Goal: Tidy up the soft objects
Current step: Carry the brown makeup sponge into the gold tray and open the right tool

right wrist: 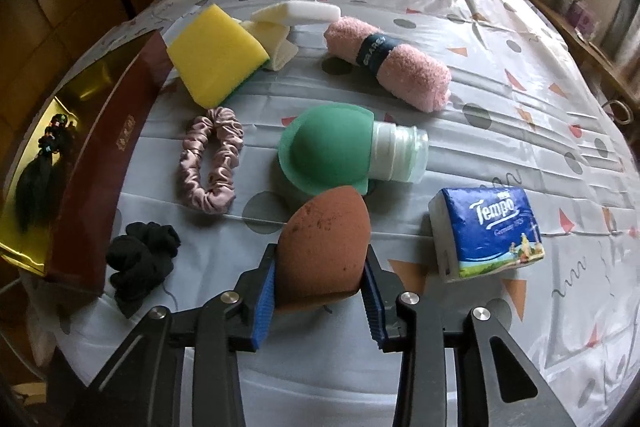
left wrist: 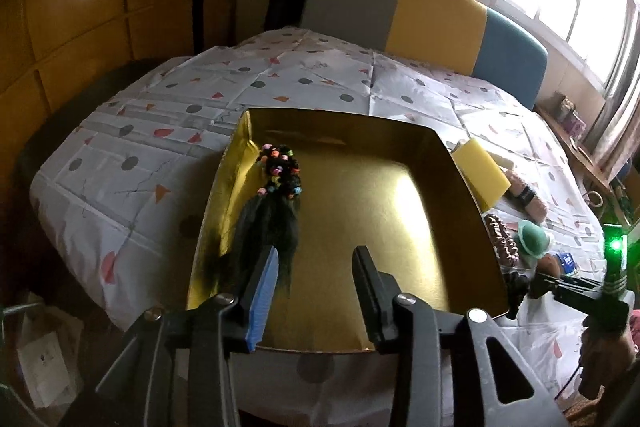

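We clamp the right gripper (right wrist: pixel 320 267) on the sponge (right wrist: pixel 324 247); the left gripper (left wrist: pixel 316 267) hangs released over the tray (left wrist: pixel 360 195).

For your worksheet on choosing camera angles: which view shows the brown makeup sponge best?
The right wrist view: the brown makeup sponge sits large and central, clamped in the right gripper. The left wrist view shows only a sliver at its right edge.

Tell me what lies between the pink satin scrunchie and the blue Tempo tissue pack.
In the right wrist view, the green silicone bottle and the brown makeup sponge lie between the pink satin scrunchie and blue Tempo tissue pack.
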Motion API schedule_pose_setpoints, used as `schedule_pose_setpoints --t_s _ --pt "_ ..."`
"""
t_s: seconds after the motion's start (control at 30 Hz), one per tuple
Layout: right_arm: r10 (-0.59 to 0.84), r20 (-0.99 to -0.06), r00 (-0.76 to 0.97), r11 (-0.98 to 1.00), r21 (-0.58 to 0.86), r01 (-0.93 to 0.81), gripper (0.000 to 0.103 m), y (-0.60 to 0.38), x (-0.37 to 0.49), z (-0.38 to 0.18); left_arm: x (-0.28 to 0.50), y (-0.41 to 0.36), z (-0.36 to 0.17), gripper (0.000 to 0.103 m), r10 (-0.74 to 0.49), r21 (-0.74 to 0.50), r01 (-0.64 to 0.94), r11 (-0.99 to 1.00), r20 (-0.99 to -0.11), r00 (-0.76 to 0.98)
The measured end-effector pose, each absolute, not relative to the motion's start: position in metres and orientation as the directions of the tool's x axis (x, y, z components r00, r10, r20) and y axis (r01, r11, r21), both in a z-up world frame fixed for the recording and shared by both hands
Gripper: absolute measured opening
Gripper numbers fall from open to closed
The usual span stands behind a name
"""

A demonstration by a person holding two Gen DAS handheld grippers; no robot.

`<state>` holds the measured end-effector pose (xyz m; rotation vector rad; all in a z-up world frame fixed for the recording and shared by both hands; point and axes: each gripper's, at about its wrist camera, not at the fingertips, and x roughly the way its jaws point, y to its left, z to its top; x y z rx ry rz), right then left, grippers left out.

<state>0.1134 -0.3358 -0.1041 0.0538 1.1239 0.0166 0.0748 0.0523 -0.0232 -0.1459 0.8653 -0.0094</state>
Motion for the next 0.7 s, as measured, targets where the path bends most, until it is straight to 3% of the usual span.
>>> schedule_pose_setpoints --t_s 0.4,0.7 --pt "0.079 -0.837 0.542 0.997 0.079 -0.024 0.038 -0.301 0.101 -0.049 0.067 0.071 -0.024 0.039 -0.047 -0.129 -0.076 0.989 -0.749 0.661" --pt "0.266 -0.792 0.550 0.962 0.180 -0.205 0.038 -0.222 0.111 -0.021 0.064 0.085 -0.027 0.040 -0.041 -0.134 -0.093 0.987 -0.753 0.657"
